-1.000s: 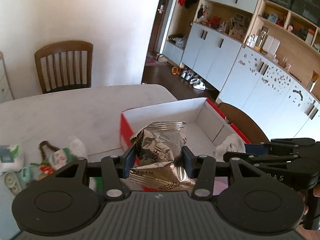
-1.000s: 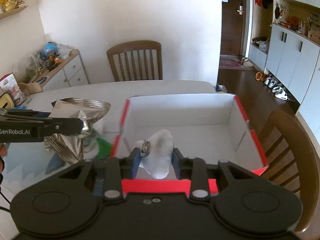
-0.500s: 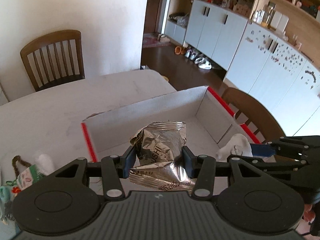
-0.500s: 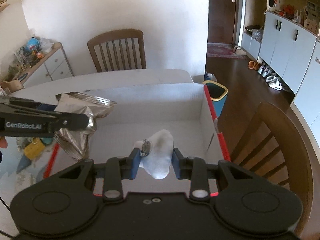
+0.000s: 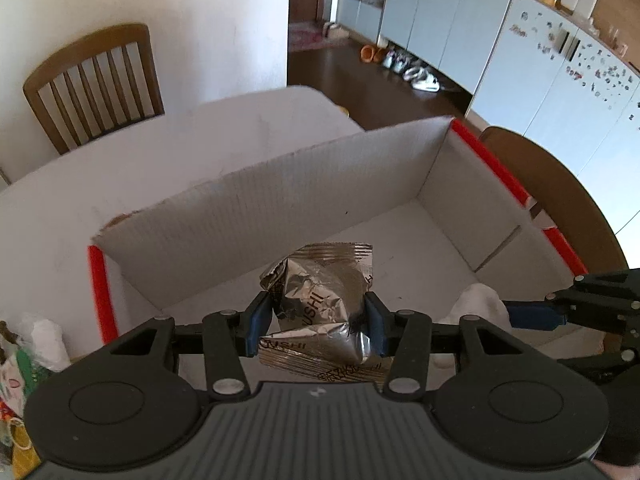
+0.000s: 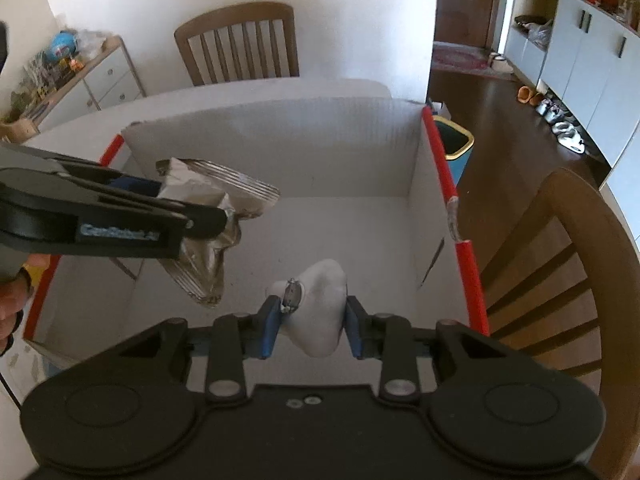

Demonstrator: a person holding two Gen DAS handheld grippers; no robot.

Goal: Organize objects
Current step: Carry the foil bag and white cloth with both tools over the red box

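Gripping a foil packet (image 5: pixel 320 304), the left gripper (image 5: pixel 318 330) hangs over the box (image 5: pixel 280 208); only the right view shows right gripper (image 6: pixel 311 326) clamping a white pouch (image 6: pixel 320 312).

A crumpled silver foil packet (image 5: pixel 322 304), printed with dark lettering, is held above the floor of an open white cardboard box (image 5: pixel 256 216) edged in red. A white sock-like cloth item (image 6: pixel 320 312) bearing a small metal clip (image 6: pixel 291 293) is held over the same box, near its right wall.

White sock (image 6: pixel 320 312) in right tool (image 6: pixel 311 328), foil packet (image 6: pixel 216 216) in left tool (image 6: pixel 176 216), above box (image 6: pixel 436 152).
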